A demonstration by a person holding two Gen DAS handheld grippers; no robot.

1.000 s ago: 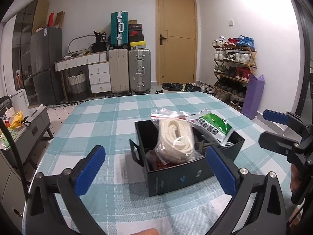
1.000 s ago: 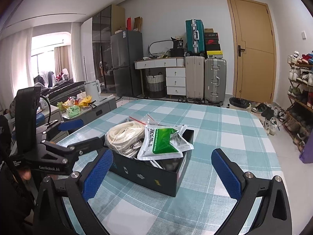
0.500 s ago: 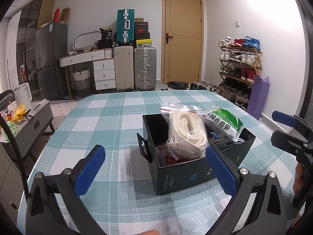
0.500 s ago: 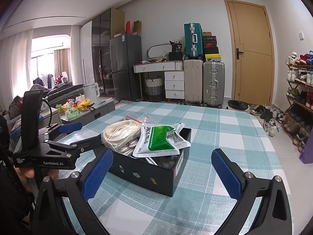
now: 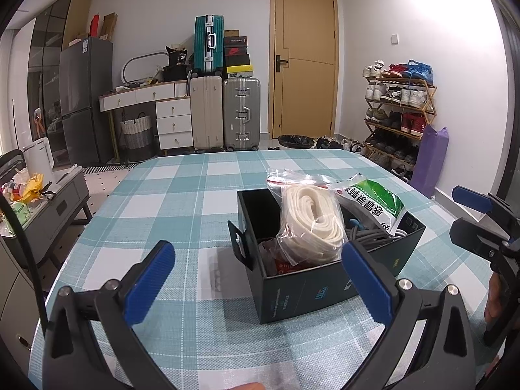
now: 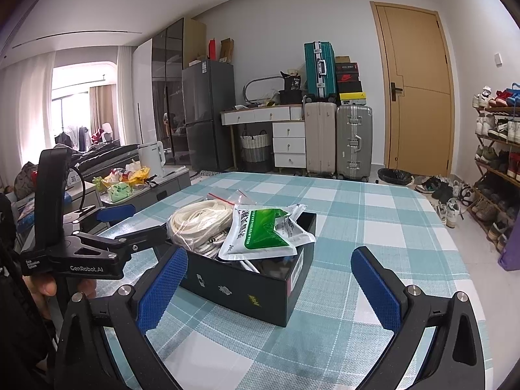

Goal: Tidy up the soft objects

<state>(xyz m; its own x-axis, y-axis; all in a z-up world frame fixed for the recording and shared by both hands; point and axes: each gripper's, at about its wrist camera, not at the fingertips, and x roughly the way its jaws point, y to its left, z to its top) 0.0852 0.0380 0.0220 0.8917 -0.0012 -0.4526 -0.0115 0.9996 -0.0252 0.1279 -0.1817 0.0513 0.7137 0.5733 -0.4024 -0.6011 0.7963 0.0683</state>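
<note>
Teal checked tablecloth (image 5: 182,195) fills the left wrist view; the left gripper (image 5: 256,284) hangs empty with fingers spread before a dark open box (image 5: 312,289), where a bagged coil of white rope (image 5: 308,224) stands beside a green-printed pouch (image 5: 373,201). From the right wrist, the right gripper (image 6: 269,289) is equally wide apart and empty. Both bags look light, limp, probably slippery; pinching the rope bag's crumpled top seems safest.

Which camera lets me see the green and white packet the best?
The right wrist view: the green and white packet lies on top of the black box, its broad face turned towards this camera. In the left wrist view the packet shows too, leaning over the box's far side, seen more at an angle beside the bagged white rope.
</note>
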